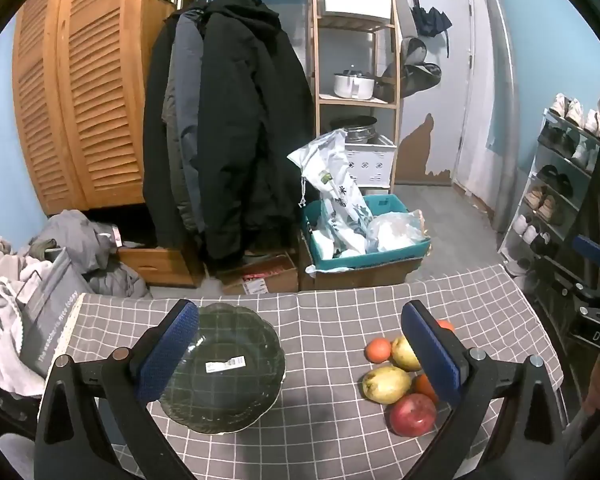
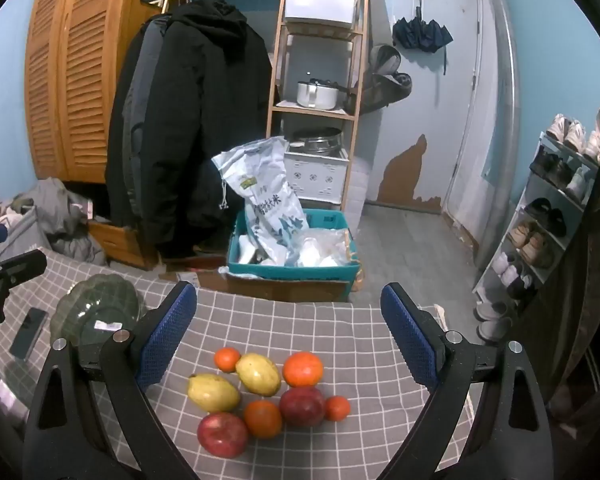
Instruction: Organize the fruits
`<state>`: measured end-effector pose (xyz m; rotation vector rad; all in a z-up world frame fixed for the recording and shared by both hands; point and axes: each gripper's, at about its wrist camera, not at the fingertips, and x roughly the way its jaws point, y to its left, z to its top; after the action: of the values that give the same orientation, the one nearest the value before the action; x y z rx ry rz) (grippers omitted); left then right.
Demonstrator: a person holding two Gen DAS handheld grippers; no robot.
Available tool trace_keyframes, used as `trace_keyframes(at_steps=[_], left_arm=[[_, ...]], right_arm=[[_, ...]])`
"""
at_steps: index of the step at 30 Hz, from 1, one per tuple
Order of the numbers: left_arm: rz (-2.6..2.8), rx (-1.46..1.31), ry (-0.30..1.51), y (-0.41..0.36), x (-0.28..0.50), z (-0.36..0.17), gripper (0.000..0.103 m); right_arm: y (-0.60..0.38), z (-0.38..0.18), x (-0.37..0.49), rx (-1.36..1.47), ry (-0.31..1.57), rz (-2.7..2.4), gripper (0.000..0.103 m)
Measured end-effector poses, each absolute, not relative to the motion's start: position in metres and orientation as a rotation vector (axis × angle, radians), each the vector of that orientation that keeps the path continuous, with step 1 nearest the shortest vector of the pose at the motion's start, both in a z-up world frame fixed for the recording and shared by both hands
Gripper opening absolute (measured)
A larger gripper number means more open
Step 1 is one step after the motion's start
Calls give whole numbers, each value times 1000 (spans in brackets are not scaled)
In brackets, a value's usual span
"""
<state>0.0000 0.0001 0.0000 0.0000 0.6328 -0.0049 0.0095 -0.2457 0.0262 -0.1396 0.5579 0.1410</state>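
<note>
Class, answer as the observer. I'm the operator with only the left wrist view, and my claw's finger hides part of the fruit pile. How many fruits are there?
Observer: Eight: two red apples, two yellow fruits, four oranges.
Operator: Anything beside the plate?
Observer: A dark phone lies by the plate, on the side away from the fruit.
Operator: Is the right claw gripping?
Observer: No, the right claw is open and holds nothing.

Left gripper (image 1: 298,344) and right gripper (image 2: 289,334) angled downward, jaws spread wide, blue pads facing inward, nothing between the fingers, nothing touching either fingertip.
</note>
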Motion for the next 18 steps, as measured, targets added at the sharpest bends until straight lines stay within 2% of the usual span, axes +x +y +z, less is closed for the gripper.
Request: trace_keyframes(at_steps=[18], left_arm=[[19,14,621,-1,-1,2,102]], right_arm=[[-243,24,9,-144,561,142,92]])
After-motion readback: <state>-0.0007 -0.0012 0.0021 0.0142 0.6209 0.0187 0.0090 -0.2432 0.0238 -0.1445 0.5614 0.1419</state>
